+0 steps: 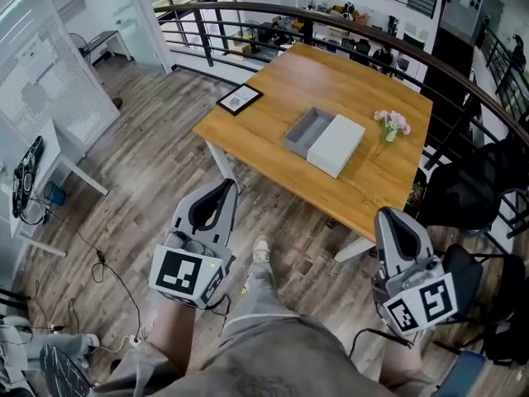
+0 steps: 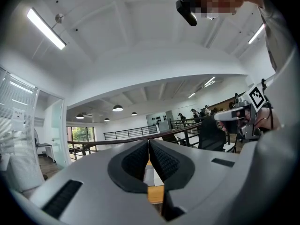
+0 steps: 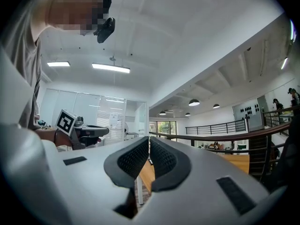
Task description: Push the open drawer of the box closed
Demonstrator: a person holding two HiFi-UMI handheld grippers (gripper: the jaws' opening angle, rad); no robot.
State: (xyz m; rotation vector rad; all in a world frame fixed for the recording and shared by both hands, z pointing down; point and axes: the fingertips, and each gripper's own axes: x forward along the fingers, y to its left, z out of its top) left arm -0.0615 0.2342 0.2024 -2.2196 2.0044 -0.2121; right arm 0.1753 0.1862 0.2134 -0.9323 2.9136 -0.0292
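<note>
On the wooden table (image 1: 281, 81) lies a white box (image 1: 336, 144) with its grey drawer (image 1: 309, 131) pulled out to the left, empty. Both grippers hang well short of the table, over the floor in front of the person's legs. My left gripper (image 1: 225, 188) points toward the table's near corner; in the left gripper view its jaws (image 2: 148, 142) are shut with nothing between them. My right gripper (image 1: 388, 218) is at the lower right, and its jaws (image 3: 149, 139) also meet at the tips, empty. A strip of tabletop (image 2: 155, 193) shows beneath the left jaws.
A small vase of pink flowers (image 1: 392, 124) stands right of the box. A framed picture (image 1: 239, 98) lies at the table's left corner. Dark chairs (image 1: 471, 193) sit at the right, a curved railing (image 1: 347, 25) runs behind the table, and a white desk (image 1: 58, 160) is at left.
</note>
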